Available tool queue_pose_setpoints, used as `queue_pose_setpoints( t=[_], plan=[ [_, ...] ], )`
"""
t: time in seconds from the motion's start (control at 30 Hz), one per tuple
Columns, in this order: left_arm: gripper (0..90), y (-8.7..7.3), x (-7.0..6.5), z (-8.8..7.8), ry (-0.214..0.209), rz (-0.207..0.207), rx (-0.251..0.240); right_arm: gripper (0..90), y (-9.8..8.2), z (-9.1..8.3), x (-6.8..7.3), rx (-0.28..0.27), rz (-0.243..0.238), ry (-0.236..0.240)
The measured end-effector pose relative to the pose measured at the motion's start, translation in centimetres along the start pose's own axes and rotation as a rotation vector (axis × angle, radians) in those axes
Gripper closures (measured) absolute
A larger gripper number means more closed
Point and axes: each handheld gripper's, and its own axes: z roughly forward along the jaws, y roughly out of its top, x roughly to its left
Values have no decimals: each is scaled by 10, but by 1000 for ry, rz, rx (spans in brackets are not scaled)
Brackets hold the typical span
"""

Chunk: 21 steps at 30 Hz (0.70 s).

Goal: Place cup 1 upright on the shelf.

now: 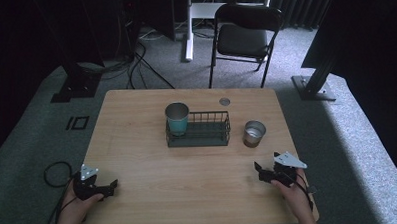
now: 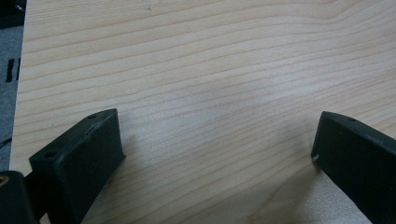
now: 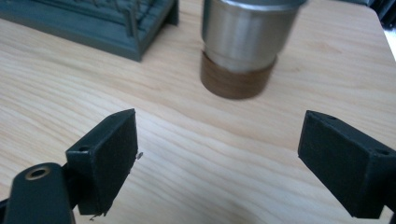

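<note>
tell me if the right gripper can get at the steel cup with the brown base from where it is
Probably yes: the right gripper has its jaws open and faces the steel cup, with bare table between them.

- Table: pale wood, smooth, matt, with clear grain.
- Cup: brushed shiny metal, with dark brown wooden-looking base.
- Rack: dark wire.
- Gripper jaws: matt black plastic.

Light wooden table — on it a dark wire rack mid-table and a steel cup just right of it.
</note>
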Motion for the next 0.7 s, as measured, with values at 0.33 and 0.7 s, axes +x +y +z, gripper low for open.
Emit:
queue_pose_setpoints(
  t=[0.33, 0.7],
  plan=[
    [25, 0, 0, 0, 0, 0, 0, 119, -17, -7, -20, 77, 50, -6],
    [25, 0, 0, 0, 0, 0, 0, 119, -33, -16, -24, 166, 37, -24]
  ],
)
